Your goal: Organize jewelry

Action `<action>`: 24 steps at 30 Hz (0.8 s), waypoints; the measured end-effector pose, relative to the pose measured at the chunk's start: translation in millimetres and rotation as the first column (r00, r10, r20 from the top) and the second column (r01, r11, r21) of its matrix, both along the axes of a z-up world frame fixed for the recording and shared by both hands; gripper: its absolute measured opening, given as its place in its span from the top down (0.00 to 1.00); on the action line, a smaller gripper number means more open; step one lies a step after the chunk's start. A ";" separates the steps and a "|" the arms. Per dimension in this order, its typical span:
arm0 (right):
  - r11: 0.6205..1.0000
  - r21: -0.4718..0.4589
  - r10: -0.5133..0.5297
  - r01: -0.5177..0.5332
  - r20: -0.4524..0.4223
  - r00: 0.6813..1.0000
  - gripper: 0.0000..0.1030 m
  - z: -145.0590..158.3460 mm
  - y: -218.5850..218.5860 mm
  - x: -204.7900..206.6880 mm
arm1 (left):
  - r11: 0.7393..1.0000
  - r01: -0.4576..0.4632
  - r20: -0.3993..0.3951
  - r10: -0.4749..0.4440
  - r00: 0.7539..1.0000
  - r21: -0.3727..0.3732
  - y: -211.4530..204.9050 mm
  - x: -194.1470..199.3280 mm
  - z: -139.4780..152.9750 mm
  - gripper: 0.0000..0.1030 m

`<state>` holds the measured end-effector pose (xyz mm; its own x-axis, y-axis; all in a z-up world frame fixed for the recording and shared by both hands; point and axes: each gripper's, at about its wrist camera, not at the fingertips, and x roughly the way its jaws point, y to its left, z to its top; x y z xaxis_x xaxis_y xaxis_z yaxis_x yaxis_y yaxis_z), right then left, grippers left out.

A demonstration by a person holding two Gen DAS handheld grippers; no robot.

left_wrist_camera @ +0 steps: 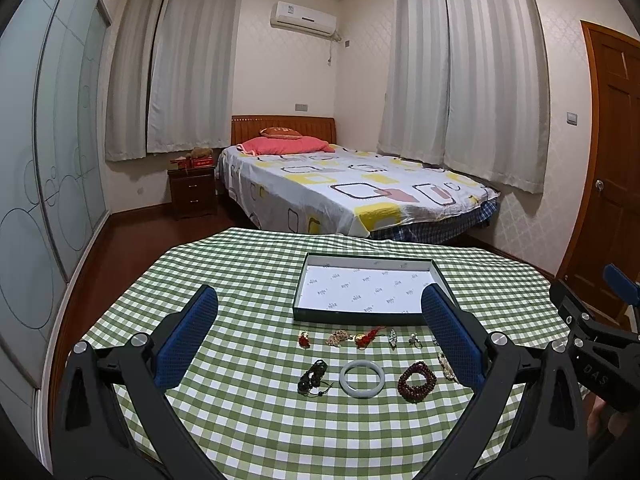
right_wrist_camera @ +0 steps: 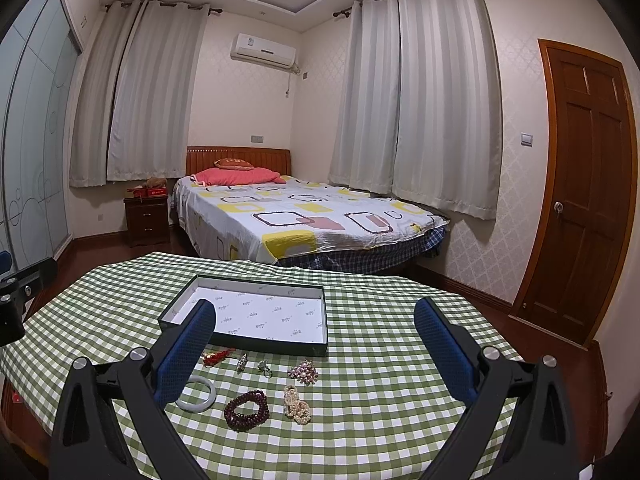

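A shallow dark-rimmed box (left_wrist_camera: pixel 362 316) (right_wrist_camera: pixel 244 342) with white printed lining stands empty on the green checked tablecloth (left_wrist_camera: pixel 248 412) (right_wrist_camera: pixel 360 432). In front of it lie several jewelry pieces: a pale jade bangle (left_wrist_camera: pixel 362 378) (right_wrist_camera: pixel 197 393), a dark red bead bracelet (left_wrist_camera: pixel 417 381) (right_wrist_camera: pixel 246 409), a pearl bracelet (right_wrist_camera: pixel 297 404), a black cord bracelet (left_wrist_camera: pixel 313 375), a red knot charm (left_wrist_camera: pixel 366 337) (right_wrist_camera: pixel 214 357), a brooch (right_wrist_camera: pixel 304 372), rings and small pendants. My left gripper (left_wrist_camera: pixel 320 320) and right gripper (right_wrist_camera: pixel 316 328) are open, empty, above the table's near side.
A bed (left_wrist_camera: pixel 340 188) stands beyond the table, a nightstand (left_wrist_camera: pixel 193 192) to its left, a wooden door (right_wrist_camera: pixel 580 200) at right, a glass wardrobe (left_wrist_camera: pixel 48 152) at left. My right gripper's body shows at the left wrist view's right edge (left_wrist_camera: pixel 592 344).
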<state>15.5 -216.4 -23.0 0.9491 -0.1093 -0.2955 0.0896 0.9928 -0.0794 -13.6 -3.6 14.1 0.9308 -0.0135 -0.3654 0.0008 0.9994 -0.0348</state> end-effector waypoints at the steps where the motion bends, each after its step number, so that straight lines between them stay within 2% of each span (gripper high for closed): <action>1: 1.000 0.000 0.000 0.000 0.001 1.000 0.06 -0.1 -0.2 0.1 | 1.000 0.000 -0.001 0.000 1.000 0.001 -0.4 0.4 -1.1 0.04; 24: 1.000 -0.005 -0.003 0.003 0.003 1.000 0.06 -1.9 2.5 -1.0 | 1.000 0.004 -0.014 -0.005 1.000 -0.006 0.8 1.4 -3.6 0.04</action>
